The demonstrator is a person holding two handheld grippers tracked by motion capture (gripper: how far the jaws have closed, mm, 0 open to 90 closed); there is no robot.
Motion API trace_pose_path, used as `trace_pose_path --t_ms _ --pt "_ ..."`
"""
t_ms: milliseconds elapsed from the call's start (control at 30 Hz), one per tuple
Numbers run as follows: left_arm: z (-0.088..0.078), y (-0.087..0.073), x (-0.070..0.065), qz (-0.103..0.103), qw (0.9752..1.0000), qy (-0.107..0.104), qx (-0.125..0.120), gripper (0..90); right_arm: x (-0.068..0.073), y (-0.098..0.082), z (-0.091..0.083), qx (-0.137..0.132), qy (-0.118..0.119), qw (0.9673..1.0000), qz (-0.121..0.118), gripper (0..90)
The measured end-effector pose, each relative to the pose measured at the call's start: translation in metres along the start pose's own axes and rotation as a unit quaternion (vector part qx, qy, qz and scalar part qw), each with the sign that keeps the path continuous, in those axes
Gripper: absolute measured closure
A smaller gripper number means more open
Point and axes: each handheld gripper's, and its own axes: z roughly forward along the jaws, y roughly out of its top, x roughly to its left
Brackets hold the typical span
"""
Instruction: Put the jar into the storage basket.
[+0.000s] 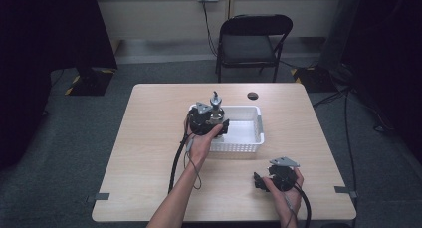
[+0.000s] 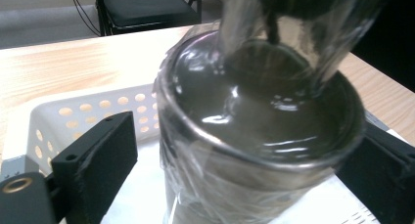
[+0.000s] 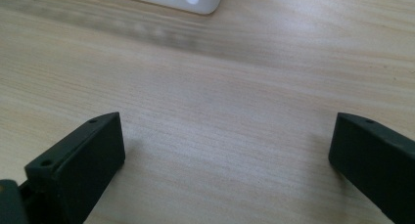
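Two black jaws flank a foil-wrapped jar (image 2: 259,136) over the basket (image 2: 58,116).

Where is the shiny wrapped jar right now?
In the high view, the shiny jar stands at the left end of the white basket, mid-table. The left claw is around it, jaws open and apart from its sides.

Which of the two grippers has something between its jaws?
The left gripper, over the white basket, brackets a plastic-wrapped jar; the right gripper frames bare table.
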Motion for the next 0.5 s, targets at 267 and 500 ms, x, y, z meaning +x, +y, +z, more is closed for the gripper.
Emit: trace_pose_path --t_ms 267,500 --pt "-0.0022 0.0013 0.0042 -0.013 0.9999 -0.011 0.001 2.7 0.0 0.0 0.0 0.0 0.0 1.0 0.0 0.0" --pt "-0.0046 0.0009 0.0057 -0.005 0.9998 -0.021 0.001 1.9 0.0 0.0 0.0 0.0 0.0 1.0 0.0 0.0"
